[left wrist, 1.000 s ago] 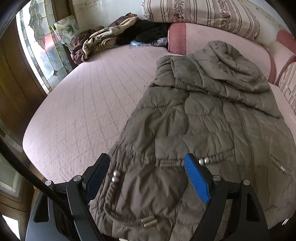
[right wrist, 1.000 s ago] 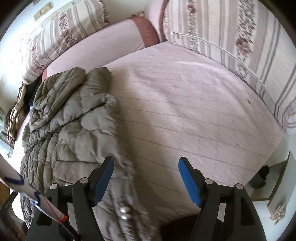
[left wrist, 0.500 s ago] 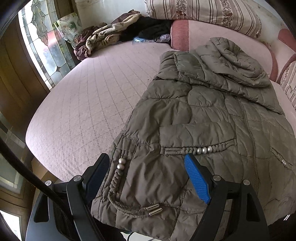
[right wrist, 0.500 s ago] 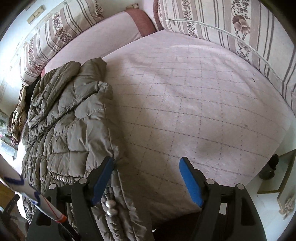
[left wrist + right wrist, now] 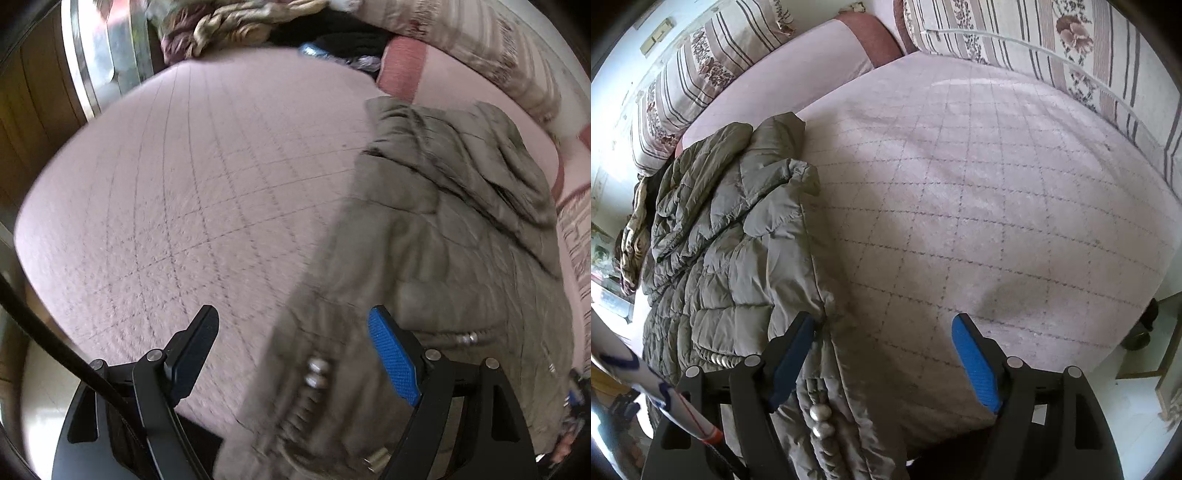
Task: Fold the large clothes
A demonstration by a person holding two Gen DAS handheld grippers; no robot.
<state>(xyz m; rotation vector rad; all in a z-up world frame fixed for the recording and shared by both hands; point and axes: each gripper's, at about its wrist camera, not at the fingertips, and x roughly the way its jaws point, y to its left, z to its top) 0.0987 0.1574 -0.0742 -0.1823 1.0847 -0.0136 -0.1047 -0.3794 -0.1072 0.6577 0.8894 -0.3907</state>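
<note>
Olive quilted puffer jacket [image 5: 727, 258] spread lengthwise on the pink bed [image 5: 979, 221], hood end bunched toward the bolster [image 5: 798, 70], hem draped over the near edge. Matte, softly puffed panels stitched in curved and straight lines; rumpled folds at the hood [image 5: 491, 147]. Braided drawcord with round silver beads [image 5: 820, 417] hanging at the hem; more beads [image 5: 316, 373] and metal cord tips visible, blurred, in the left view.

Left gripper [image 5: 295, 354] spread wide, nothing pinched: right blue ribbed pad over the jacket's lower panel, left pad over bare quilt, jacket edge running between. Right gripper [image 5: 882, 362] likewise spread wide and empty: left pad just at the jacket's side seam, contact impossible to tell; right pad over bare bedspread.

Bedspread pale pink, nubby, crossed by a dark stitched diamond grid. Striped floral cushions [image 5: 1052, 44] along the far and right sides, bolster capped in dusty rose. Heap of crumpled clothes [image 5: 236, 29] at the far corner beside a glass pane [image 5: 99, 55].
</note>
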